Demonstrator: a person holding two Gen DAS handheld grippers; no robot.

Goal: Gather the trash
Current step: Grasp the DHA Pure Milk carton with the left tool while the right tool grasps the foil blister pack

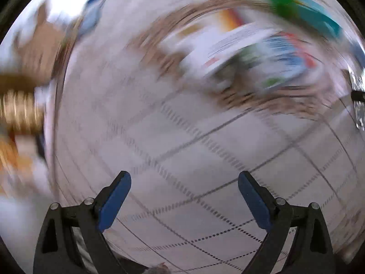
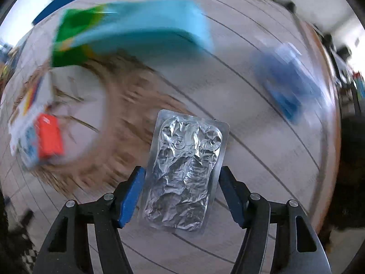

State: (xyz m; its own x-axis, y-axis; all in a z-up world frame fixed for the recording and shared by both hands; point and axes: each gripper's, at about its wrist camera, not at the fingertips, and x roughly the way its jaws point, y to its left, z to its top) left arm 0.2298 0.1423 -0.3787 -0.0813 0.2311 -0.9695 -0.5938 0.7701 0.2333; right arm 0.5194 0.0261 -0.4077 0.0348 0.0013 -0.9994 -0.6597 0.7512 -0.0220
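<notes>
A crumpled silver blister pack (image 2: 183,171) sits sharp and still between the blue pads of the right gripper (image 2: 182,178), while everything behind it is smeared by motion. Its left long edge lies against the left pad (image 2: 132,196) and its right edge meets the right pad near the tip, so the jaws are grasping it edgewise. Below lies a pale tablecloth (image 2: 262,150) ruled with dark lines. Up and to the left sits a round woven basket (image 2: 127,123) (brown, badly blurred) with white and orange cartons (image 2: 34,123) in it. A teal and green box (image 2: 136,32) lies beyond the basket, and a blue packet (image 2: 287,84) sits well apart on the right. The left gripper (image 1: 184,191) hangs with jaws spread wide and nothing between them, over bare cloth.
</notes>
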